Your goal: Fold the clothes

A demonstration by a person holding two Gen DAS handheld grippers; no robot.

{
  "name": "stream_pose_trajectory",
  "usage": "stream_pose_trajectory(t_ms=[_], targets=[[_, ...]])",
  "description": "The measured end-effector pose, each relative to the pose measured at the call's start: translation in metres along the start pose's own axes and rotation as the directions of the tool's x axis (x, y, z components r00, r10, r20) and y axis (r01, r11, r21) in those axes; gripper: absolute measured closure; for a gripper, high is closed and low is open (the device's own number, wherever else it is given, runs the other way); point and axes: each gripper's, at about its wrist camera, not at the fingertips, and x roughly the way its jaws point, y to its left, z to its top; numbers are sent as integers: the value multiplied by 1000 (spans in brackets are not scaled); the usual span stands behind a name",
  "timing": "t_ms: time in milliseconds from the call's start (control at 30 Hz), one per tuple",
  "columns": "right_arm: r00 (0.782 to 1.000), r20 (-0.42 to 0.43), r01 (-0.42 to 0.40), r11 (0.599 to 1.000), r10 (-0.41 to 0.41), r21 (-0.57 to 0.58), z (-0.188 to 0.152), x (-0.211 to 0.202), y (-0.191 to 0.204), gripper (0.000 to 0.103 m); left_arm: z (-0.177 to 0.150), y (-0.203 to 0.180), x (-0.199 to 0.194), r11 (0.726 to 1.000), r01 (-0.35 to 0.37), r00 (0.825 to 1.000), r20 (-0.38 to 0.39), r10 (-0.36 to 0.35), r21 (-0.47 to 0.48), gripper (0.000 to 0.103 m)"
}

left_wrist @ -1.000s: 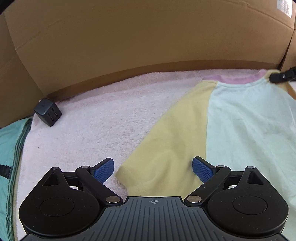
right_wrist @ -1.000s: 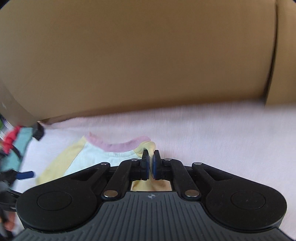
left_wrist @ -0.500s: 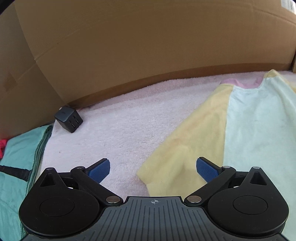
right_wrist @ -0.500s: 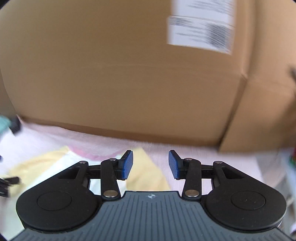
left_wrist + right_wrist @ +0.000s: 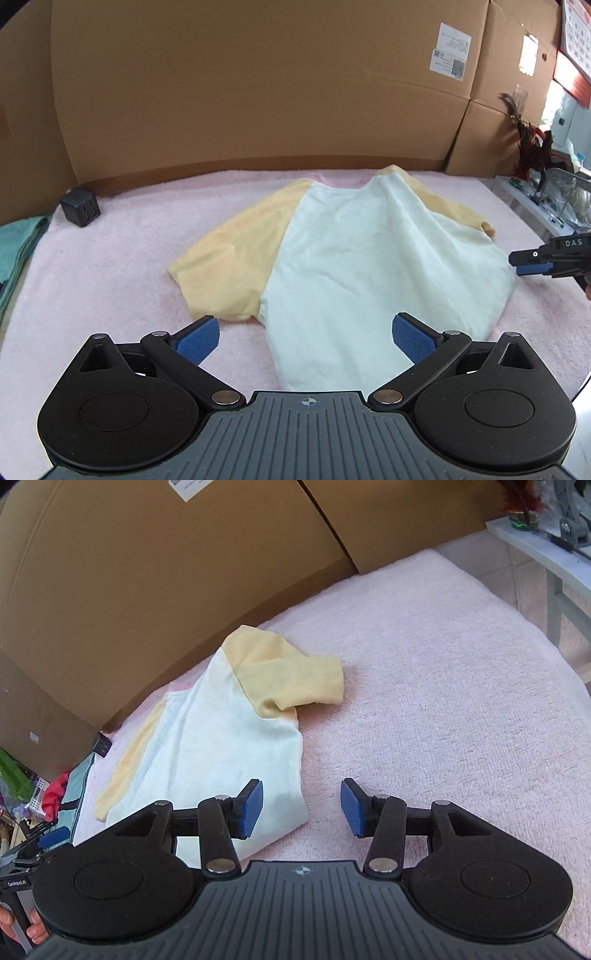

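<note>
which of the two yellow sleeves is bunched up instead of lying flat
The sleeve on the right hand-held gripper's side: it is folded over itself near the cardboard box. The other sleeve, nearer the black charger cube, lies spread flat on the pink towel.

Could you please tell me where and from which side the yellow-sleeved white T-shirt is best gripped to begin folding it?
Probably at the bottom hem corners of the yellow-sleeved white T-shirt, coming in low from the near edge. It lies flat on the pink towel, collar far, hem nearest. The open left gripper straddles one hem corner; the open right gripper straddles the other. The bunched right sleeve offers a poorer hold.
</note>
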Motion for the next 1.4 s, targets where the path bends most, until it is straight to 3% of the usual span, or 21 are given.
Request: stream_pose_trajectory(t_ms=[167,267,333,400,467,500,633,700,933,1000,1033,1067,1133,1200,1333,1400], targets=[[992,-38,-122,993,122,4,15,26,1,50,-17,7,-7,999,-1,1000,-19,0,-51,0],[969,-53,-236,969,240,76,20,29,-1,51,-24,12,-15,997,-5,1000,-17,4,-71,0],[952,-47,-296,950,302,98,22,27,-2,57,-28,14,-19,997,-5,1000,-14,4,-80,0],[957,-57,-280,955,286,93,21,25,-5,61,-32,16,-19,996,-2,1000,-17,1,-90,0],[965,-81,-244,967,250,69,17,26,-4,78,-36,16,-17,995,3,1000,-27,-6,-98,0],[970,-100,-217,975,221,47,15,27,-2,94,-37,15,-14,995,3,999,-36,-7,-98,0],[981,-132,-152,987,144,-56,11,17,20,96,-38,10,-5,995,10,998,-56,-15,-97,0],[979,-138,-165,983,152,-82,16,6,37,96,-38,9,-4,995,13,998,-54,-18,-95,0],[944,-90,-319,948,318,11,57,-38,87,96,-37,11,5,994,0,998,-69,-7,-113,0],[951,-51,-301,949,306,90,66,-44,85,93,-38,13,9,992,0,997,-79,-10,-125,0],[974,-37,-220,973,223,77,67,-41,81,92,-39,14,11,991,1,996,-84,-12,-133,0],[990,-23,-136,989,137,64,69,-37,78,87,-40,15,12,990,3,996,-88,-16,-141,0],[999,9,36,998,-36,44,72,-30,70,39,-43,15,13,988,13,995,-93,-27,-152,0],[999,14,49,998,-50,35,62,-22,54,44,-45,15,11,988,20,995,-90,-34,-151,0],[996,-13,-84,993,86,84,30,-24,33,50,-47,15,5,991,14,997,-78,-24,-131,0],[996,-21,-86,994,88,70,10,-28,31,50,-47,16,2,993,10,998,-67,-18,-118,0]])
